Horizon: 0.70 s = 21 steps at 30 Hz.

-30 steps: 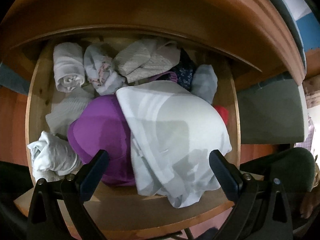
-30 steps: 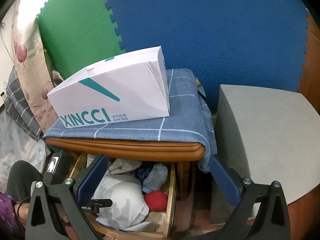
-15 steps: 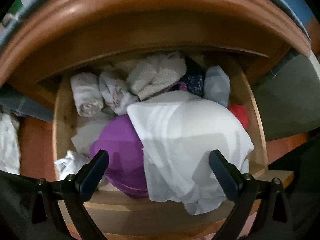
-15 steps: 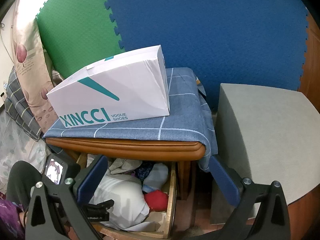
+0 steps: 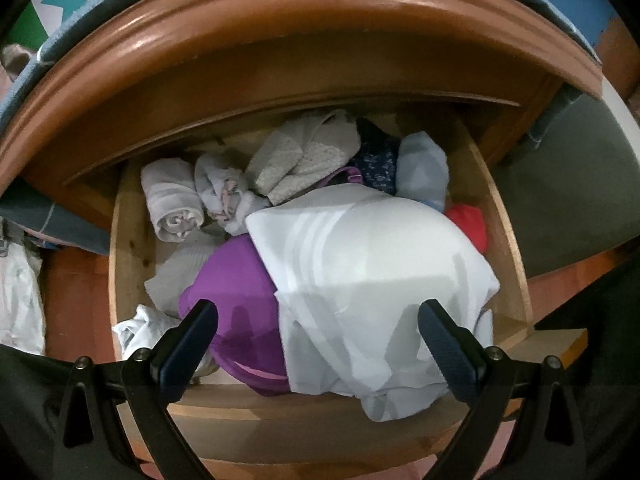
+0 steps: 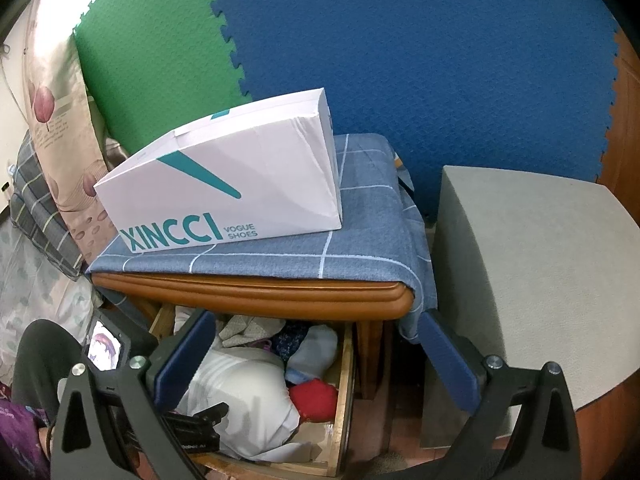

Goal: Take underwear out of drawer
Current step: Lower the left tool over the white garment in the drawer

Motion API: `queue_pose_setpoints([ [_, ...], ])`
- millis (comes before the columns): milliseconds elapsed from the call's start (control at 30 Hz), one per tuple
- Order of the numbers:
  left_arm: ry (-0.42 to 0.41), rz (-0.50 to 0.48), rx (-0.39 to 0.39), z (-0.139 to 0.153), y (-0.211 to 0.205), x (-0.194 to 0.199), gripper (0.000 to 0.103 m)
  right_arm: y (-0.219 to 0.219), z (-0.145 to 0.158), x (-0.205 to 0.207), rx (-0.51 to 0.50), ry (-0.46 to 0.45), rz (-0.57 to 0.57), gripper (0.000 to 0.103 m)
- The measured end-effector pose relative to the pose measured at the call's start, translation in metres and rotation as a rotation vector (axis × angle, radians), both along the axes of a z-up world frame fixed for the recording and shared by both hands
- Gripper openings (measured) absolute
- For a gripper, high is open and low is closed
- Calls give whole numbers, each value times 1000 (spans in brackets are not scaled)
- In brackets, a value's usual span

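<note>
Underwear [image 5: 372, 280], probably the white heap, lies in drawer [image 5: 120, 240] btwn spread left gripper [image 5: 318, 320].

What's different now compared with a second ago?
The left gripper has pulled back from the open drawer, which now looks smaller in its view. It stays open and empty. The clothes lie as before, and the right gripper holds still, open.

One open drawer [image 5: 128, 240] holds the clothes: one big white garment [image 5: 372, 264], one purple piece [image 5: 236, 280], one red piece [image 5: 468, 224], one dark floral piece [image 5: 378, 160], one pale blue bundle [image 5: 424, 168], and three whitish rolls [image 5: 172, 200] along the upper left. One white shoebox [image 6: 228, 192] sits on one blue cloth [image 6: 360, 236]. Two hand-held grippers [image 5: 318, 332] [image 6: 316, 360] show.
</note>
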<state>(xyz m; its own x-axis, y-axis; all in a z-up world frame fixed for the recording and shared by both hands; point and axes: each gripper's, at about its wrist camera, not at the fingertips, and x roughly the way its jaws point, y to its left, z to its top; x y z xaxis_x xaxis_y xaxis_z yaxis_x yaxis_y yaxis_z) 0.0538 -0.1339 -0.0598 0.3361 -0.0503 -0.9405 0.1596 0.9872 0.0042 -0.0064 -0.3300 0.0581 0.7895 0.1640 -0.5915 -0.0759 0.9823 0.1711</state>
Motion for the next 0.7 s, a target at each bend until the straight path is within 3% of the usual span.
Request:
queue_pose_setpoints([
  [367, -69, -33, -30, 17, 2, -6, 103, 1, 0, 0, -1, 0, 2, 103],
  [700, -28, -6, -16, 10, 3, -1, 103, 1, 0, 0, -1, 0, 2, 103],
])
